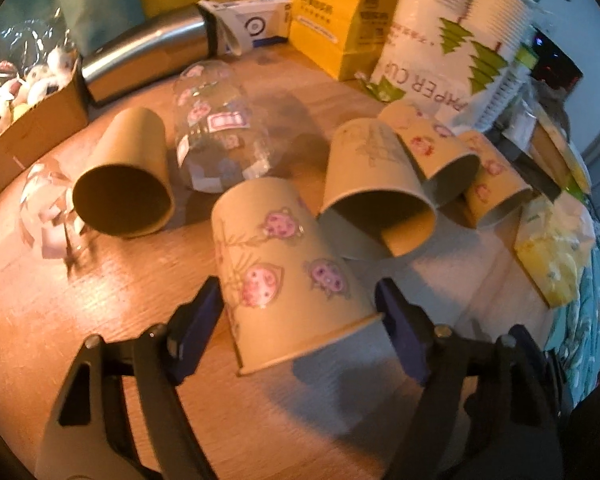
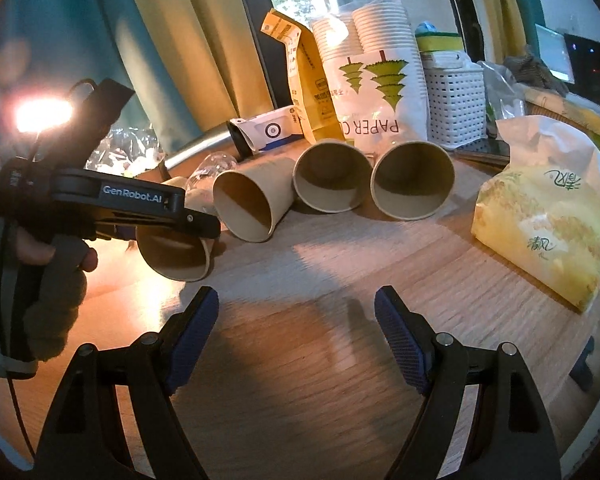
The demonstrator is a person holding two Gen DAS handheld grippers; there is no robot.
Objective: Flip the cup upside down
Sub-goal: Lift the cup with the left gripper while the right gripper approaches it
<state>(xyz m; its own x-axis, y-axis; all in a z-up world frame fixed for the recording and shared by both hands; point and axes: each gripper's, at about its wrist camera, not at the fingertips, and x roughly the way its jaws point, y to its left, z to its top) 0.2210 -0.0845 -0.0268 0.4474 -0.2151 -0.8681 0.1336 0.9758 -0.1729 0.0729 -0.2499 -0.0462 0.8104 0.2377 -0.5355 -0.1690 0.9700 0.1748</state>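
The left hand-held gripper (image 1: 298,300) reaches in from the bottom of its frame, jaws spread wide, blue pads (image 1: 198,320) at either side with daylight on both. In the right wrist view it shows at middle left, gripped by a gloved left hand (image 2: 48,256). The right hand-held gripper (image 2: 296,312) sits low centre, jaws parted, holding nothing.

The left wrist camera looked down along its tongs (image 1: 298,312) from close above the counter (image 1: 100,300). The right wrist camera sat lower and farther back behind its own tongs (image 2: 296,320). Both views shared the paper cup bag (image 1: 432,76) (image 2: 376,104) beyond the tongs.
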